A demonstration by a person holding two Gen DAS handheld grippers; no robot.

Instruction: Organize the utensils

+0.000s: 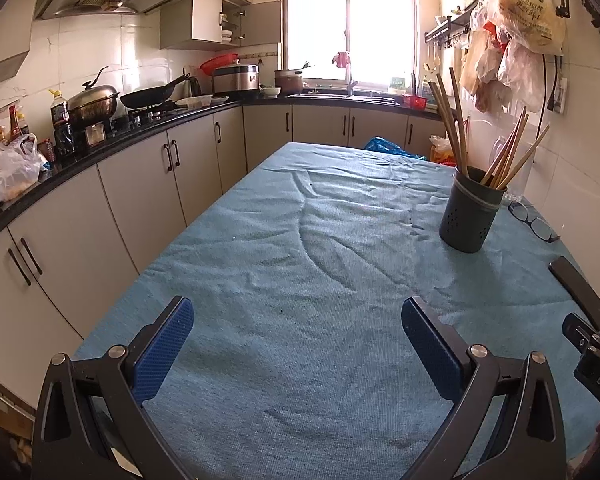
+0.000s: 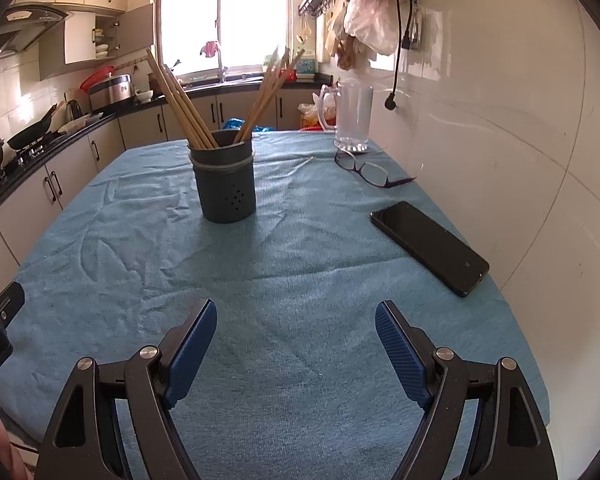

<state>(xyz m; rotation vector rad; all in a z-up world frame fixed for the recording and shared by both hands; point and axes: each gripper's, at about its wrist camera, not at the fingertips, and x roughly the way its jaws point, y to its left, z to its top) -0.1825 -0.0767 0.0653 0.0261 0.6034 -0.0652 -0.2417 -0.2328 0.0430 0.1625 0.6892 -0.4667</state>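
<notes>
Nearest my lenses were the blue ribbed pads (image 2: 192,354) of my own tools, and beyond them only wrinkled blue cloth. I had the right tool (image 2: 296,344) spread wide with nothing between its pads, low over the near end of the tabletop (image 2: 300,264). The left tool (image 1: 298,344) was just as wide and just as empty, set beside it, so that each camera caught a corner of the other rig.

The dark holder (image 2: 225,178) stood upright past the middle of the cloth, ahead of my right tool and off to the right of my left. The wooden chopsticks (image 2: 180,100) all stood in it, fanned into two bundles, one leaning left and one leaning right. That split suggested to me an inner divider, though I could not see one. I saw no loose utensil on the cloth, so I judged the sorting finished or close to it, and my tools were held back and apart for that reason.

A pair of glasses (image 2: 366,170), a black phone (image 2: 430,248) and a clear glass mug (image 2: 352,118) lay along the wall side, well apart from the holder and out of my working lane.
</notes>
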